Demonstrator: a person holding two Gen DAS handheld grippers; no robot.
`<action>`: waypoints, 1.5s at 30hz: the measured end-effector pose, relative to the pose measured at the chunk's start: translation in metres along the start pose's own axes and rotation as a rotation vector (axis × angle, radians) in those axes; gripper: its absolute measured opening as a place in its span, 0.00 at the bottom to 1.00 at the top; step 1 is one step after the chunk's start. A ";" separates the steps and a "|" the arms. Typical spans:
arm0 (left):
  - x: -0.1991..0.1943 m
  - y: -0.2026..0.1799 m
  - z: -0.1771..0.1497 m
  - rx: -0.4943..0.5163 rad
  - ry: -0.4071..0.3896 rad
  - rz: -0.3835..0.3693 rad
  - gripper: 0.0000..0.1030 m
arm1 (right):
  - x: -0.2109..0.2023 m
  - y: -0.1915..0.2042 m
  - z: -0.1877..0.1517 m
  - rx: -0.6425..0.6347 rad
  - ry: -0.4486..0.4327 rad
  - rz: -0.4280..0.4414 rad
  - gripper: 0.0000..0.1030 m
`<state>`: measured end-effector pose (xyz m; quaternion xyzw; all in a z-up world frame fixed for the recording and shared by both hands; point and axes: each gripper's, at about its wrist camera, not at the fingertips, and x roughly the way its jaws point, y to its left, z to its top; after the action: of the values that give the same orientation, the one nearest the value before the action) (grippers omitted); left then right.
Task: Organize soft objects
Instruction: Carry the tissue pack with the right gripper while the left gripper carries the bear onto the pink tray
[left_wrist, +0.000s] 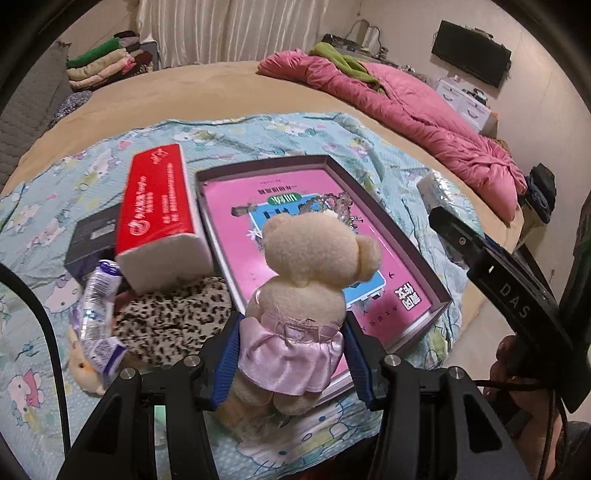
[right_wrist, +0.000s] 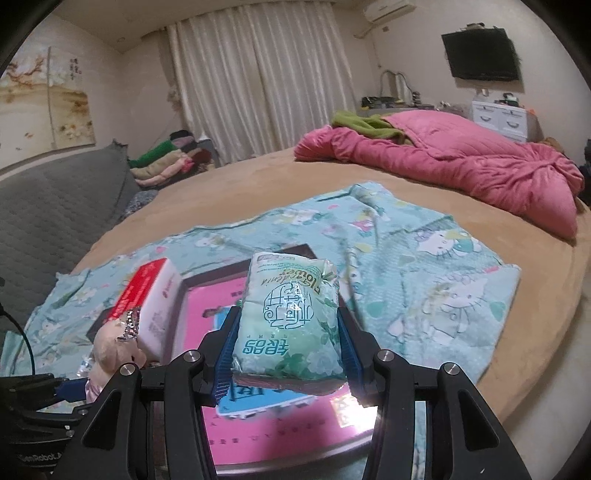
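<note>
A cream teddy bear (left_wrist: 314, 266) in a pink satin skirt hangs upright over the near edge of a shallow box (left_wrist: 388, 221) with a pink printed bottom. My left gripper (left_wrist: 291, 325) is shut on the bear's waist, its blue pads pressing the skirt. A green-and-white tissue pack (right_wrist: 288, 314) is held above the same box (right_wrist: 207, 275), with my right gripper (right_wrist: 288, 315) shut on its sides. That pack (left_wrist: 436, 192) also shows at the right in the left wrist view. The bear (right_wrist: 110, 343) appears at the lower left of the right wrist view.
A red tissue pack (left_wrist: 159, 218), a dark box (left_wrist: 92, 236), a leopard-print cloth (left_wrist: 173, 317), a crumpled plastic bottle (left_wrist: 98, 295) and a small plush toy (left_wrist: 85, 373) lie left of the box on a cartoon-print sheet (right_wrist: 443, 288). A pink quilt (right_wrist: 461, 166) lies at the bed's far side.
</note>
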<state>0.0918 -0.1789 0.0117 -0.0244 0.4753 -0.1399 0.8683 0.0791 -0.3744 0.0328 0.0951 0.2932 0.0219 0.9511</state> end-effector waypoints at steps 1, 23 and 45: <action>0.003 -0.002 0.000 0.003 0.007 -0.001 0.51 | 0.001 -0.003 -0.001 0.006 0.007 -0.005 0.49; 0.065 -0.031 -0.004 0.080 0.183 -0.034 0.51 | 0.051 -0.019 -0.026 -0.024 0.269 -0.064 0.49; 0.084 -0.038 -0.005 0.102 0.255 -0.011 0.51 | 0.066 -0.026 -0.037 -0.002 0.373 -0.084 0.50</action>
<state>0.1222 -0.2377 -0.0531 0.0354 0.5740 -0.1706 0.8001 0.1127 -0.3874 -0.0393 0.0764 0.4679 -0.0002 0.8805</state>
